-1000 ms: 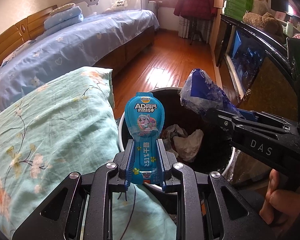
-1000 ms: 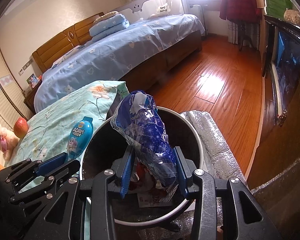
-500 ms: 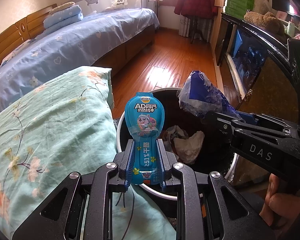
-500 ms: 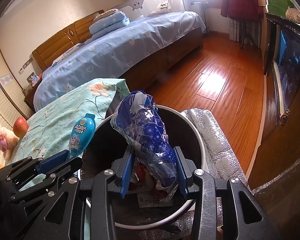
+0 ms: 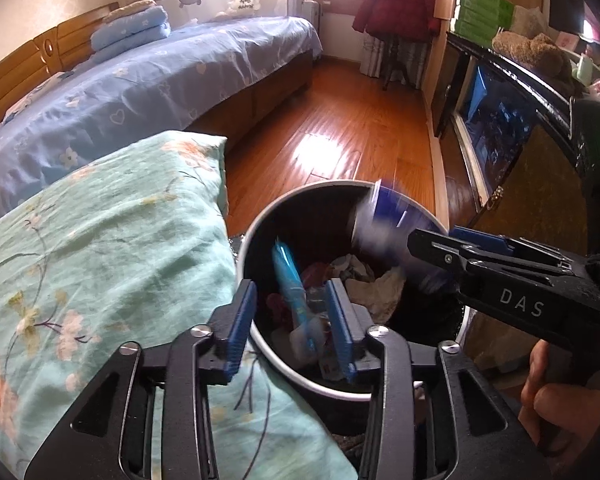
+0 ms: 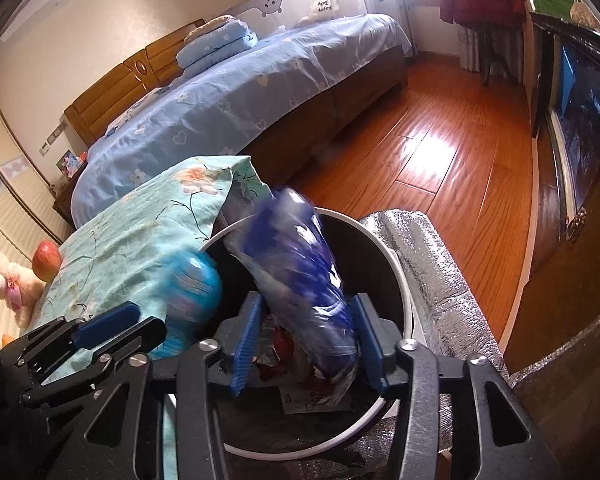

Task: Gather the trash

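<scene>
Both wrappers leave the grippers above the bin.
The left gripper [image 5: 296, 322] and right gripper [image 6: 306, 340] have just been opening; the pouch [image 5: 294, 286] and bag [image 6: 300, 280], blurred, sit loose between the jaws over the bin [image 5: 260, 340].

Left gripper [image 5: 296, 320]: black frame, blue ribbed pads, with a blurred cyan-blue pouch [image 5: 290, 288] between them; under it a trash bin [image 5: 260, 220], dark inside with a white rim, and to its left a mint-green cover [image 5: 100, 260] with peach flowers and dark stems. Right gripper [image 6: 304, 340]: same black and blue, with a dark-blue wrapper [image 6: 300, 264] with white speckles between its pads and a crinkled silver foil mat [image 6: 428, 260] to its right. Beyond both, a light-blue bedspread [image 6: 240, 104] with white hearts and flowers and an orange-brown wood floor [image 6: 452, 152].
</scene>
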Motion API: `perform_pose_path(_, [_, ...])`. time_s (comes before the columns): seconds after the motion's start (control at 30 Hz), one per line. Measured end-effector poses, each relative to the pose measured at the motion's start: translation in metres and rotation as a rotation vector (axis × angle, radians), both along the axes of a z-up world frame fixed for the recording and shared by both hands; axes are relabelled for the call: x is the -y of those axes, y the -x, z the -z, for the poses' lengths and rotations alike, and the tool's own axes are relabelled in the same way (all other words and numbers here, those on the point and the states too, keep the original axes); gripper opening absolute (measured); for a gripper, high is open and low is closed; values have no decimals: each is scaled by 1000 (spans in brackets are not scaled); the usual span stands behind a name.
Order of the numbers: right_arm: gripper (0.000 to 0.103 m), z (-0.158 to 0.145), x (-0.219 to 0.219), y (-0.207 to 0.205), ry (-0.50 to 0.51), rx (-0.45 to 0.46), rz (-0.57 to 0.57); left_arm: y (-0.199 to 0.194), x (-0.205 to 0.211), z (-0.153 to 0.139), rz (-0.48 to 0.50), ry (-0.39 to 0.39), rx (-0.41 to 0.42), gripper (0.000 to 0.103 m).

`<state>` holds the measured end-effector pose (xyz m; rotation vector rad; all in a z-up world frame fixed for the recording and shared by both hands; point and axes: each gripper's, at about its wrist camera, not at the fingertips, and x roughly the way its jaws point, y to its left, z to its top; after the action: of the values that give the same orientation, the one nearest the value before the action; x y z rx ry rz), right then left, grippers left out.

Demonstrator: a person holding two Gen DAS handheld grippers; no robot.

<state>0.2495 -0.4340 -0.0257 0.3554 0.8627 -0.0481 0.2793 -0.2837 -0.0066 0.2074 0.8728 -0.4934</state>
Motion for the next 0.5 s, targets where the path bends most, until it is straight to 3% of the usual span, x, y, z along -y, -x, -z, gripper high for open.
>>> perform_pose_path(0.23, [59, -11, -6, 13, -17, 33, 3, 14, -37, -10, -56, 56, 13, 40])
perform_pose_path(0.5, [80, -33, -37, 52, -32, 145, -6, 43, -92, -16, -162, 143, 21, 45])
